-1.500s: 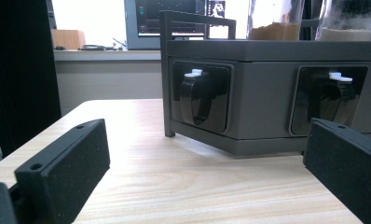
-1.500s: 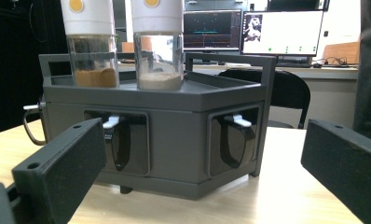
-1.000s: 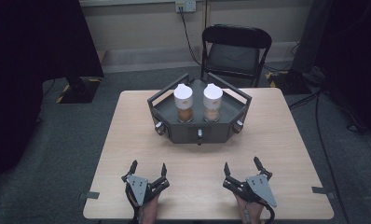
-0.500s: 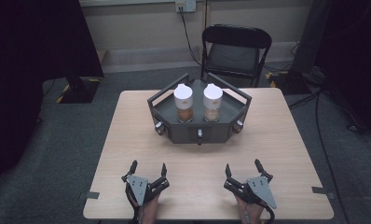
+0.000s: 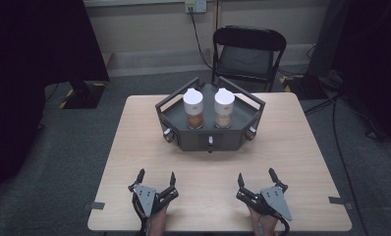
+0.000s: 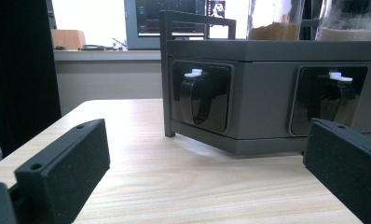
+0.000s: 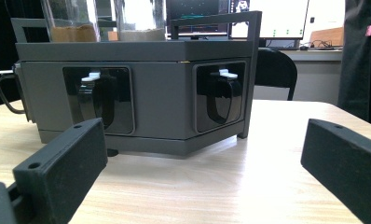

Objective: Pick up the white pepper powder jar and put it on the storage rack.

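A pale wooden table [image 5: 134, 147] stands on grey carpet, with a black folding chair [image 5: 249, 54] behind its far edge. On the far half of the tabletop, near the middle, sits a dark grey angular rack [image 5: 210, 140] with raised rails along its sides. Its front faces carry recessed panels, each with a black looped handle topped by a small white tab [image 6: 193, 73].

Two clear jars with white lids stand upright side by side on top of the rack, close together but apart. The left jar [image 5: 193, 108] holds a brown powder, the right jar [image 5: 224, 108] a paler, sandy one.

At the near edge of the table, well apart from the rack, the person's hands hold the two tools low over the wood. The left gripper [image 5: 155, 178] points toward the rack with its jaws spread wide and nothing between them; in the left gripper view the rack's left corner shows through the gap. The right gripper [image 5: 256, 177] lies level with it, likewise spread wide and empty, facing the rack's right front corner [image 7: 188, 102].
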`<state>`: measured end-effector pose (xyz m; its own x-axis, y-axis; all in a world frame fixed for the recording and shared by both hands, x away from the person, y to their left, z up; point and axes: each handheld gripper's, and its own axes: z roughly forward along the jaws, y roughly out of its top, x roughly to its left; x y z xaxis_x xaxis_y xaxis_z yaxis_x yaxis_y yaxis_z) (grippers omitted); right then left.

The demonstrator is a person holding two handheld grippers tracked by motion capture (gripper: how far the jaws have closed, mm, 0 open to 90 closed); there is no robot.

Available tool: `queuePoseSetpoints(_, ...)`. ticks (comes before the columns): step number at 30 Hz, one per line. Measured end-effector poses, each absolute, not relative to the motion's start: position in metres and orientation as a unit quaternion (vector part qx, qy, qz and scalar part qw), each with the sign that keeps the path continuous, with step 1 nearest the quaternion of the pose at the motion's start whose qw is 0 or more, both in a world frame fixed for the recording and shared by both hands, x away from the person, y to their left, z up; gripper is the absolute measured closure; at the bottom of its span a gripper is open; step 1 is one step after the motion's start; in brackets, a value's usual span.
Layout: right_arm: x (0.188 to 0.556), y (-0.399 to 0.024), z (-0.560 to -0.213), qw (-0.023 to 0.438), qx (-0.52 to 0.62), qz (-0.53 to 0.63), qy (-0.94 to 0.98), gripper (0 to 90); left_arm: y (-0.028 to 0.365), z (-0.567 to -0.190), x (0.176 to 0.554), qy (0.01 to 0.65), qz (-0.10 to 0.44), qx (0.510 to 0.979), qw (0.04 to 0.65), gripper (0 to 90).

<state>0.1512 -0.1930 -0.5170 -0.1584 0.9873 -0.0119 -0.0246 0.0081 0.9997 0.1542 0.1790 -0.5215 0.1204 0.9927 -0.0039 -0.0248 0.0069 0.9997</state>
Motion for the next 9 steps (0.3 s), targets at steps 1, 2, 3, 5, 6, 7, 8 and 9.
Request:
queuePoseSetpoints(1,0.1512,-0.1930,-0.5171,0.467,0.449,0.541,0.535,0.0,0.1790,-0.5215,0.1542,0.464,0.474,0.522,0.537,0.0)
queuePoseSetpoints(2,0.1511,-0.1931,-0.5171,0.467,0.449,0.541,0.536,0.0,0.1790,-0.5215,0.1542,0.464,0.474,0.522,0.537,0.0)
queuePoseSetpoints(3,0.1512,-0.1932,-0.5172,0.467,0.449,0.541,0.536,0.0,0.1790,-0.5215,0.1542,0.464,0.474,0.522,0.537,0.0)
queuePoseSetpoints(5,0.1513,-0.1932,-0.5170,0.467,0.449,0.541,0.537,0.0,0.1790,-0.5215,0.1542,0.464,0.474,0.522,0.537,0.0)
queuePoseSetpoints(6,0.1514,-0.1933,-0.5170,0.466,0.449,0.541,0.537,0.0,0.1790,-0.5215,0.1542,0.464,0.474,0.521,0.537,0.0)
queuePoseSetpoints(7,0.1517,-0.1935,-0.5167,0.466,0.449,0.541,0.538,0.0,0.1790,-0.5214,0.1543,0.464,0.474,0.522,0.537,0.0)
queuePoseSetpoints(8,0.1518,-0.1937,-0.5165,0.465,0.449,0.541,0.538,0.0,0.1782,-0.5214,0.1539,0.465,0.475,0.520,0.536,0.0)
queuePoseSetpoints(9,0.1519,-0.1940,-0.5164,0.464,0.449,0.542,0.537,0.0,0.1756,-0.5215,0.1530,0.469,0.479,0.517,0.533,0.0)
